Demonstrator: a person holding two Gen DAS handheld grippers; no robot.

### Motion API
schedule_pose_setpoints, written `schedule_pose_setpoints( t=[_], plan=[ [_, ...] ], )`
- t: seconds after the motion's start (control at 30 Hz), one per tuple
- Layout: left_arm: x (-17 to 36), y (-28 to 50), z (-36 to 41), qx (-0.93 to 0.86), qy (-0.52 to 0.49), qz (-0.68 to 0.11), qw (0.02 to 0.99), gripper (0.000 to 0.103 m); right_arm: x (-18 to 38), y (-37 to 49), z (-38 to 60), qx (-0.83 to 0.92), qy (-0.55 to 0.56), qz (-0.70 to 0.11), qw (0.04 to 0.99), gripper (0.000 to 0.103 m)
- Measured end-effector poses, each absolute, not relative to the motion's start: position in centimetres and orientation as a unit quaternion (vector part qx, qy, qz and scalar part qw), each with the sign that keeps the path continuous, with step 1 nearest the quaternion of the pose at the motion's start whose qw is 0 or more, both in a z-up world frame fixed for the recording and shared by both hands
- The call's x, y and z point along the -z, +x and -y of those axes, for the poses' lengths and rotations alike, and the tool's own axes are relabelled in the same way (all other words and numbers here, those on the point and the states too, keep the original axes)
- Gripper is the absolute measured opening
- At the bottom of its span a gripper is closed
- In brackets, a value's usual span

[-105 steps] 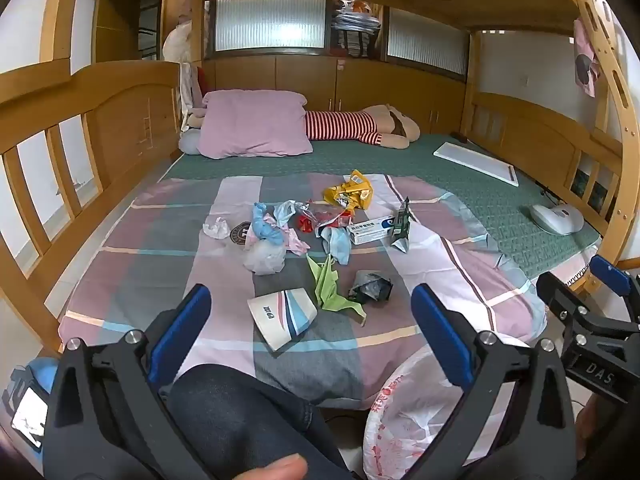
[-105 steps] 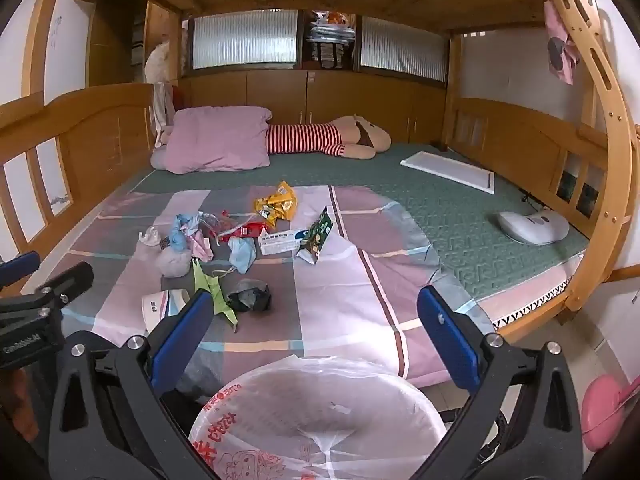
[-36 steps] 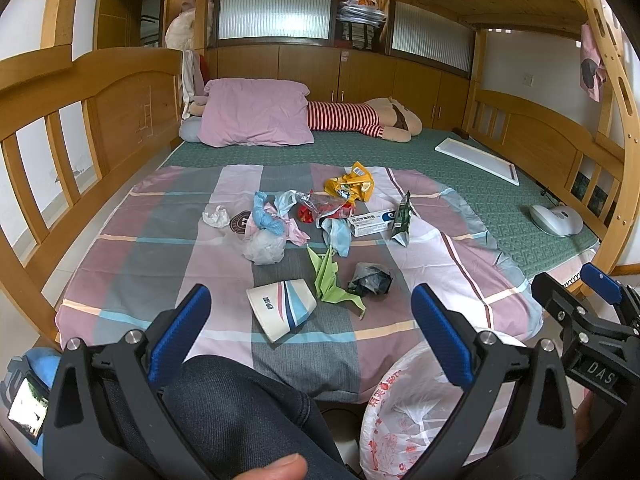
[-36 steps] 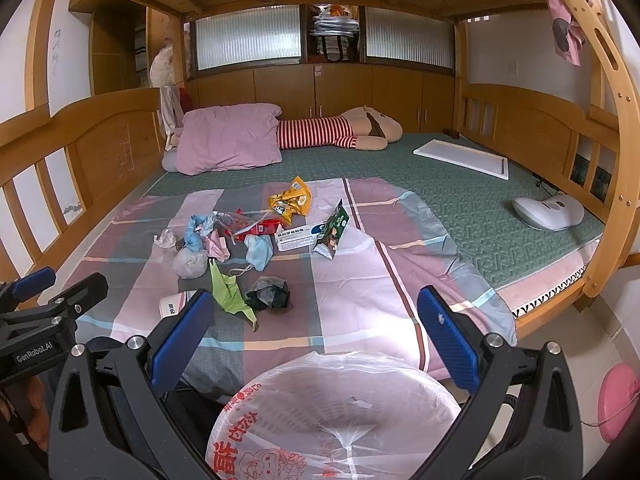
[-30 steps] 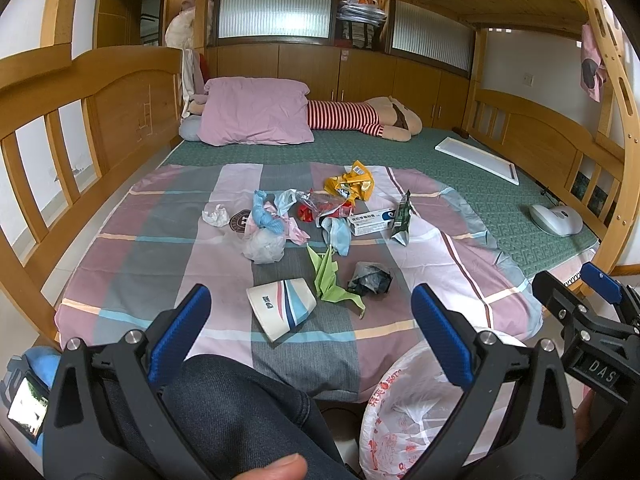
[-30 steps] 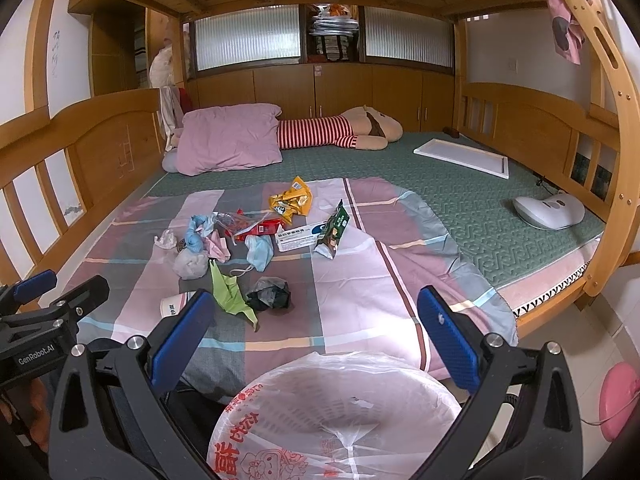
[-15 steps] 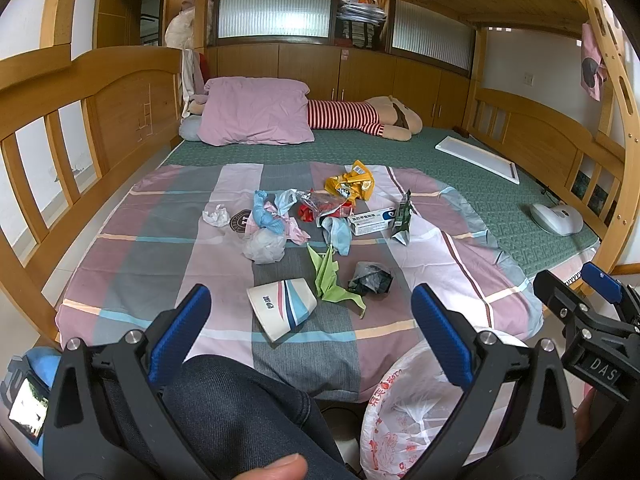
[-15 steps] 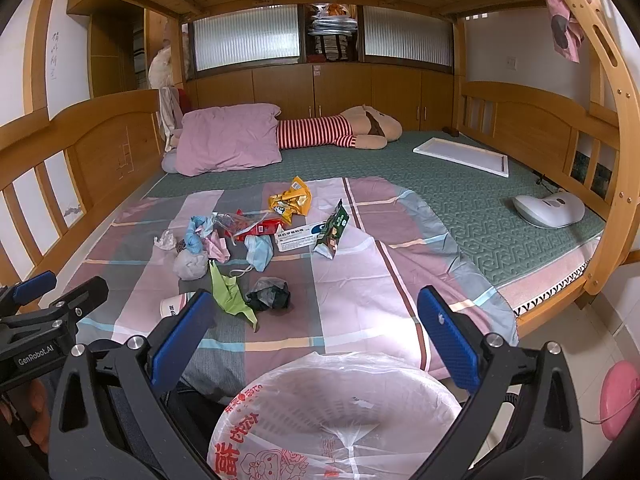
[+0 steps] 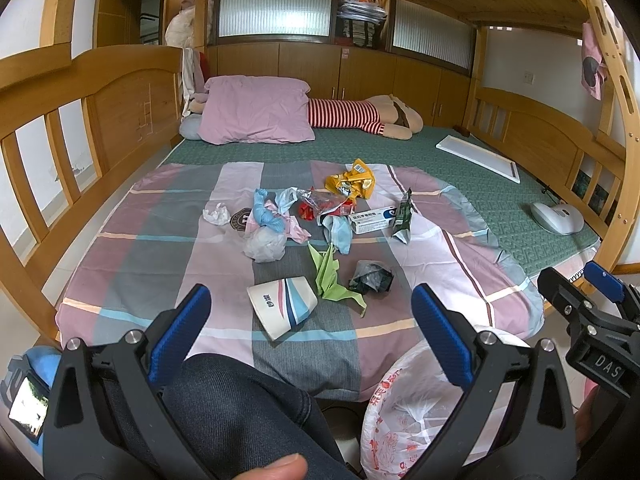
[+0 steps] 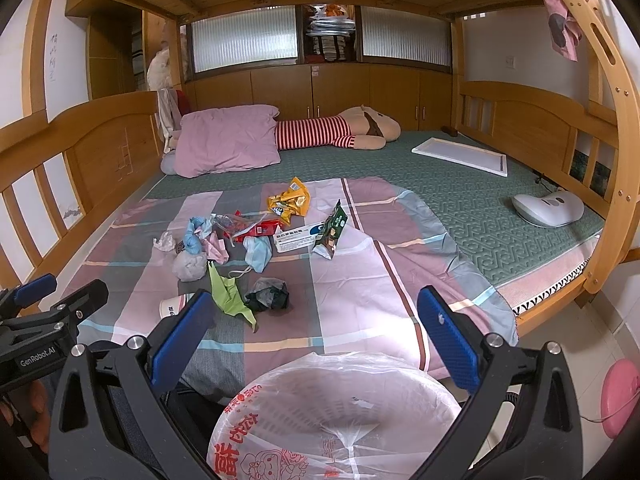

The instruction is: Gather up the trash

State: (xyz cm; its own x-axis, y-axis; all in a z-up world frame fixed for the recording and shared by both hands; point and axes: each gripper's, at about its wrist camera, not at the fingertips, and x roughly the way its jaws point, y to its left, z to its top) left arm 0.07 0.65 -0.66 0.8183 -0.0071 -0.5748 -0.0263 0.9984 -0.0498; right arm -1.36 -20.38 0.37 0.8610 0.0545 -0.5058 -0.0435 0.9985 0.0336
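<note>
Trash lies scattered on a striped sheet (image 9: 168, 248): a crushed paper cup (image 9: 283, 308), a green paper scrap (image 9: 330, 276), a dark crumpled bag (image 9: 371, 278), a yellow snack bag (image 9: 352, 184), a white box (image 9: 372, 220), and a green wrapper (image 10: 330, 232). A bin lined with a white plastic bag (image 10: 336, 416) stands on the floor at the bed's front edge, below my right gripper (image 10: 316, 332). My left gripper (image 9: 308, 328) is open and empty, short of the cup. My right gripper is open and empty.
A person's dark-trousered knee (image 9: 240, 408) sits under my left gripper. A pink pillow (image 9: 256, 112), a striped plush toy (image 9: 360, 116), a white board (image 9: 480, 156) and a white device (image 9: 558, 218) lie farther back. Wooden bed rails (image 9: 60, 148) run along both sides.
Both grippers have barely drifted over the last second and stayed open. Nothing on the bed has moved.
</note>
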Motion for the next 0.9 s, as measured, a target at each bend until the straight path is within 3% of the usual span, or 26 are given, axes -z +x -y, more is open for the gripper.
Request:
schedule_pose_setpoints(
  t=[0.67,0.9],
  plan=[
    [0.8,1.0,-1.4,-0.006,-0.026,-0.312,0.950,0.100,-0.5,-1.4,20.7,-0.023,0.012,-0.264,0.964,0.100],
    [1.3,4.6,-10.7,-0.049,-0.149,-0.340,0.927,0.099,-1.4,-1.8,22.6,-0.046,0.059,-0.247,0.966,0.100]
  ],
)
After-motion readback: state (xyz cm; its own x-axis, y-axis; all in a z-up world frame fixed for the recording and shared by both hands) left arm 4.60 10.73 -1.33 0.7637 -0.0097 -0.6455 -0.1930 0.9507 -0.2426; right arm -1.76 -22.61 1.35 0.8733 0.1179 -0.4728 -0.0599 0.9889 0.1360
